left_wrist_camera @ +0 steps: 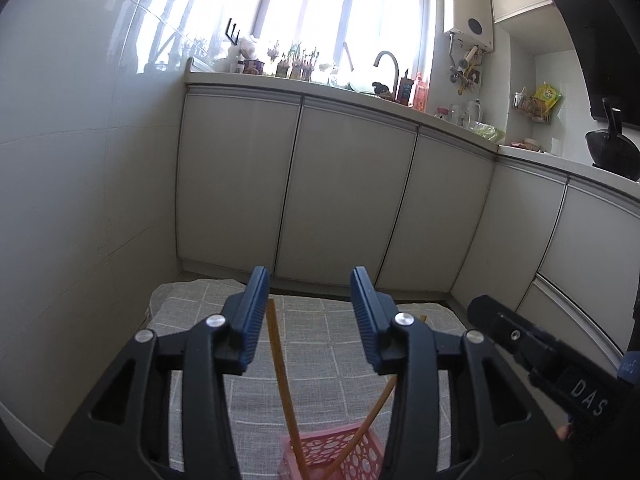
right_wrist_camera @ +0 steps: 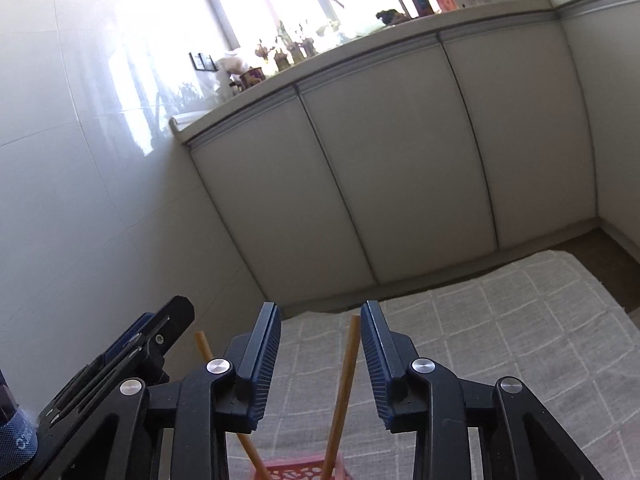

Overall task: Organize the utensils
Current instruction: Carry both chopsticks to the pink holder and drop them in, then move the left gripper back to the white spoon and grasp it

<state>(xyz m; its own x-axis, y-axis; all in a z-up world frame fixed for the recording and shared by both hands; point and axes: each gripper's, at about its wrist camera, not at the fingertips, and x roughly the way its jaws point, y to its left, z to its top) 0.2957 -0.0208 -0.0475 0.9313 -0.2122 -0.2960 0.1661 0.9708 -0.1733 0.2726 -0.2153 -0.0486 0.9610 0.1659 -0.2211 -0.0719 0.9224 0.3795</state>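
Two wooden chopsticks stand in a pink basket (left_wrist_camera: 320,456) with round holes in its wall, leaning apart so they form a V. In the left wrist view the basket sits low between the two fingers of the left gripper (left_wrist_camera: 310,312), just below and ahead of it. One chopstick (left_wrist_camera: 282,376) rises close beside the inner face of the left finger, and whether it touches the pad cannot be told. The other chopstick (left_wrist_camera: 366,428) bends away to the right and passes behind the right finger, with its tip showing again above that finger's joint.

The left gripper is spread wide and pinches nothing. The right gripper (right_wrist_camera: 320,344) is also spread wide with nothing between its pads pressed. In the right wrist view one chopstick (right_wrist_camera: 342,396) stands in the gap, nearer the right finger but apart from it, while the second chopstick (right_wrist_camera: 202,346) crosses behind the left finger and pokes out on its far side. The red-pink rim of the basket (right_wrist_camera: 296,470) shows at the bottom edge, right under the gap.

The basket rests on a grey checked cloth (left_wrist_camera: 320,328) that spreads out ahead of both grippers. Each gripper appears at the side of the other's view. Beyond the cloth stand pale cabinet doors (left_wrist_camera: 352,188) under a counter (left_wrist_camera: 280,82) with a curved tap (left_wrist_camera: 388,64) and a bright window (left_wrist_camera: 340,4) above.
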